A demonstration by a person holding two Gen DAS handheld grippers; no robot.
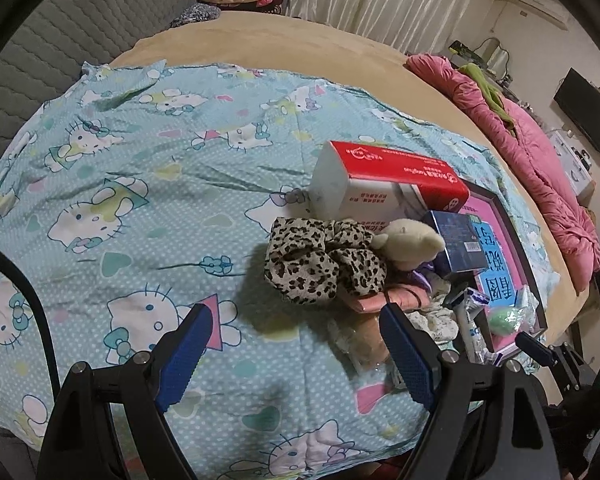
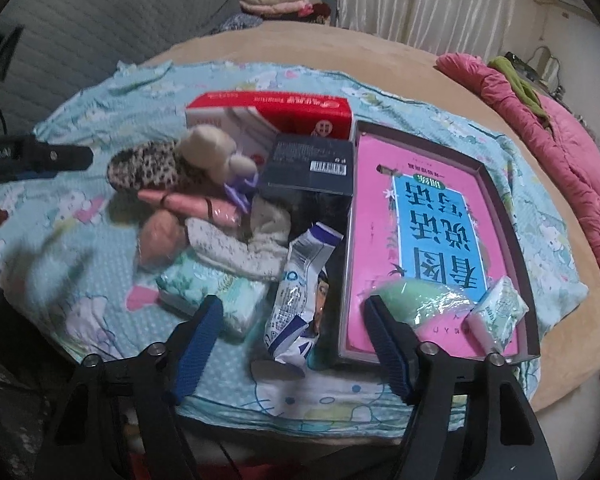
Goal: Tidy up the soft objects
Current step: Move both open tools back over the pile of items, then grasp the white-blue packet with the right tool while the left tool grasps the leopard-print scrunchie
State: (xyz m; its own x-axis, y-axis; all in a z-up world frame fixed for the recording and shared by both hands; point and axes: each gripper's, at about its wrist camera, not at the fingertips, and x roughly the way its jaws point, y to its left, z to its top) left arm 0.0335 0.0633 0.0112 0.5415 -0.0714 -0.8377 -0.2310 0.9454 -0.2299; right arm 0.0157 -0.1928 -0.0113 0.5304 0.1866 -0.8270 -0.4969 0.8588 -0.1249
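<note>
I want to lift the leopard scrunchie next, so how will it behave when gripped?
The leopard scrunchie looks like bunched fabric, so it will probably squash and flop, not hold shape. It seems light and unlikely to roll. It lies against the plush bear, so pulling may drag the bear. Both the left gripper and the right gripper are open.

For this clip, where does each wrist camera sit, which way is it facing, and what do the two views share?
Left wrist: sits behind the open left gripper, facing the leopard-print scrunchie on the blue cartoon sheet; its blue-padded jaws show.
Right wrist: sits behind the open right gripper, facing the crumpled wrapper and the pink book's tray; its jaws show, the left gripper at left.
Shared: scrunchie, plush bear, red box, tray.
</note>
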